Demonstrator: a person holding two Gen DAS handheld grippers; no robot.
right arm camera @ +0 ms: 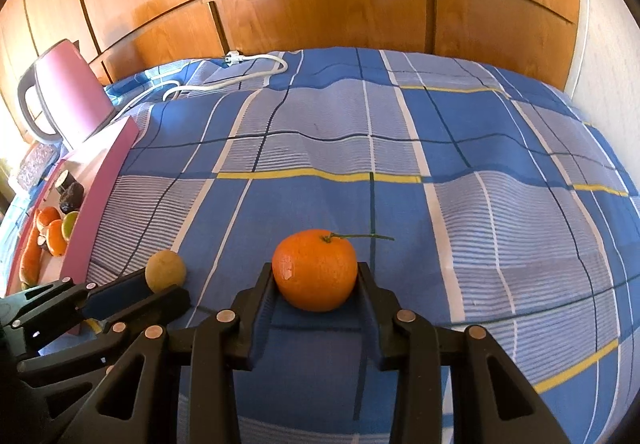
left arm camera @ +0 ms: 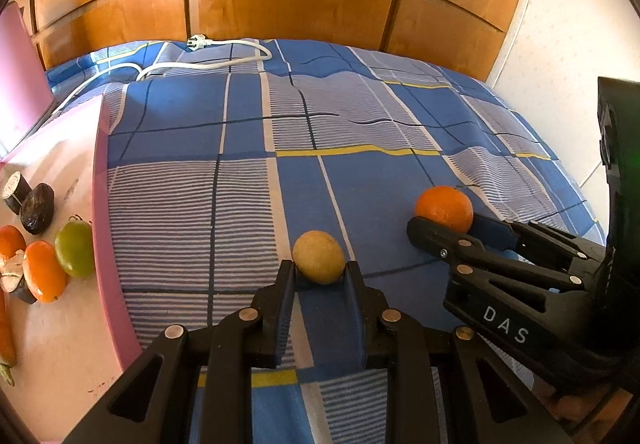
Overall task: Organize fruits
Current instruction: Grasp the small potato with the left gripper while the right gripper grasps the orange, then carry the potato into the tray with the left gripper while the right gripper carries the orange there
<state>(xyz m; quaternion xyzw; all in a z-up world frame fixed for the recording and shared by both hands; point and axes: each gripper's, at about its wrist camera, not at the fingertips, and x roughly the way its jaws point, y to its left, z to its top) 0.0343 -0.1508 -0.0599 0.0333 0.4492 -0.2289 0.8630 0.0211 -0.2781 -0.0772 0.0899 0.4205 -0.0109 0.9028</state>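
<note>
Left tongs pinching tan round fruit | right tongs pinching orange

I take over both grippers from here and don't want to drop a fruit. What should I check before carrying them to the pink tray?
1. Left gripper clamped on the small yellow-brown fruit: ok, both fingers press its sides.
2. Right gripper clamped on the orange: ok, it sits between the fingers at the tips.
3. Fruits lifted off the checked bedcover: cannot tell.
4. Room on the pink tray: ok, bare area near its front, next to the green fruit.
5. Path to the tray: ok for the left; the right must pass the left gripper.
6. White cable: ok, far back on the bed.
</note>
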